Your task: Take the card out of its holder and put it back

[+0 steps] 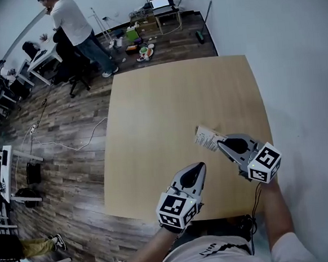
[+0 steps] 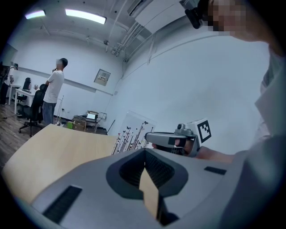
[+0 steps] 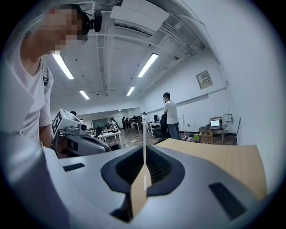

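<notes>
A white card [image 1: 207,136] printed with black stems and butterflies is held a little above the wooden table [image 1: 162,111], at its right side. My right gripper [image 1: 219,143] is shut on the card's near edge. In the left gripper view the card [image 2: 132,133] stands upright, its printed face showing, in front of the right gripper [image 2: 154,137]. The right gripper view shows only the card's thin edge [image 3: 144,141] rising from the shut jaws. I cannot tell the card from its holder. My left gripper [image 1: 201,166] hovers shut and empty just left of the card, apart from it.
The table's front edge [image 1: 159,210] is close to my body and a white wall [image 1: 294,61] runs along its right side. On the far floor a person [image 1: 73,24] stands by desks, chairs, cables and a small laptop stand [image 1: 162,6].
</notes>
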`<move>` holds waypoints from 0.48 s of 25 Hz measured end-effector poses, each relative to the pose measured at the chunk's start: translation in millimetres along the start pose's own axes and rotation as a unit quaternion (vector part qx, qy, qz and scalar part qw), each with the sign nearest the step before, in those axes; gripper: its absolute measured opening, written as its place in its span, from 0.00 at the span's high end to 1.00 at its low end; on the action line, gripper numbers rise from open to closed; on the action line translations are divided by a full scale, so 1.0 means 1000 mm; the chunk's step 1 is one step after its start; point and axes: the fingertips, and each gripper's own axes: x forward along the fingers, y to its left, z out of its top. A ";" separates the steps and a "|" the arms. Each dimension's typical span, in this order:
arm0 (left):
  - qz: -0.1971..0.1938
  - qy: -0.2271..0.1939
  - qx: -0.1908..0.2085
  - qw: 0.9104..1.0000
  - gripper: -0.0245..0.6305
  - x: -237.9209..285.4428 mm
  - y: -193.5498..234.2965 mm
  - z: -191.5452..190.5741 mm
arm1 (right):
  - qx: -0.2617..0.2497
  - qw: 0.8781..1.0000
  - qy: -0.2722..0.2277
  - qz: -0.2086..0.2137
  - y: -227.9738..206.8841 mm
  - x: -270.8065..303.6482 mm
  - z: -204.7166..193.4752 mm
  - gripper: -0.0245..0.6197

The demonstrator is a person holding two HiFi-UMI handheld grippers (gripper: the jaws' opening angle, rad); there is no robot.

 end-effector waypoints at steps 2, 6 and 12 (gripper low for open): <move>-0.007 -0.003 0.000 1.000 0.94 -0.004 -0.003 0.008 | -0.002 1.000 -0.002 -0.007 0.005 -0.002 0.011 0.92; -0.023 -0.009 0.000 1.000 0.94 -0.015 -0.012 0.026 | 0.004 1.000 -0.009 -0.014 0.017 -0.009 0.028 0.92; -0.049 -0.015 0.013 0.999 0.94 -0.040 -0.040 0.051 | -0.002 0.999 -0.021 -0.035 0.048 -0.032 0.059 0.92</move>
